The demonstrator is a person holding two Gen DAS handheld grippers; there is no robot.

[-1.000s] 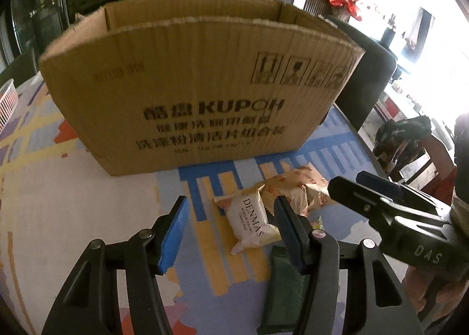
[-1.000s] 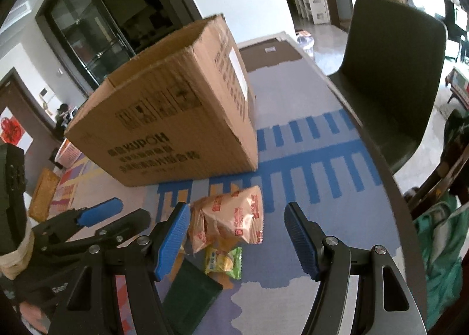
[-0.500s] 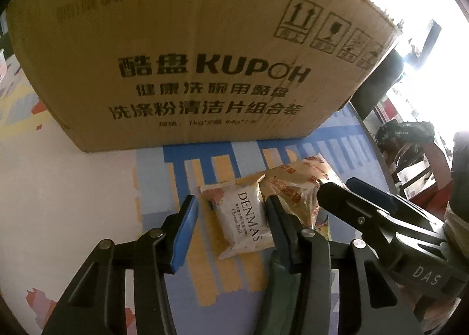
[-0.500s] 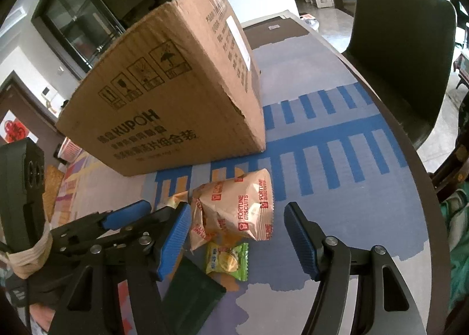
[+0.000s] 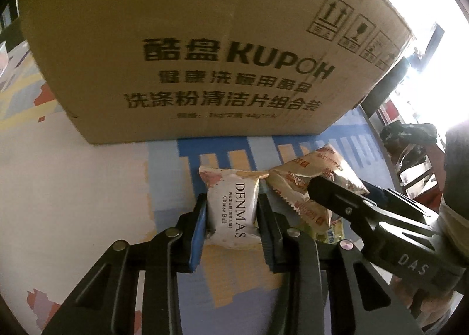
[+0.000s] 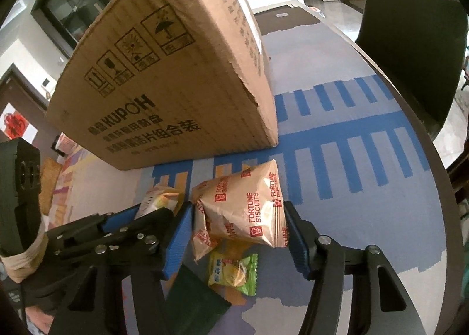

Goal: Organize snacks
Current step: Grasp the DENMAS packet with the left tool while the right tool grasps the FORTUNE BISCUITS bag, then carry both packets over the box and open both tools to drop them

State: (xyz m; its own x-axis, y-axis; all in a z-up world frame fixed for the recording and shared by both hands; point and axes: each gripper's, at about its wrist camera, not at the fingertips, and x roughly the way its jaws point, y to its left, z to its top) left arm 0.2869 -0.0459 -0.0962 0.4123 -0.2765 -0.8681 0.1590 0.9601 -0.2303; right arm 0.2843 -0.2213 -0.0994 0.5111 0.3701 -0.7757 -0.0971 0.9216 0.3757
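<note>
Left claw (image 5: 231,226) closing, pads now touching the DENMAS packet (image 5: 233,212) on the tabletop (image 5: 73,188) near the cardboard box (image 5: 205,50). Right claw (image 6: 239,235) narrowing around the Fortune Biscuits bag (image 6: 246,206), earlier wider. Both pickups imminent.

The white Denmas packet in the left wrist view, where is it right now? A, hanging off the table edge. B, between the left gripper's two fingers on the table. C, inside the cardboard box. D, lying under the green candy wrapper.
B: the white Denmas packet lies on the table between the closing fingers of the left gripper, in front of the cardboard box.
</note>
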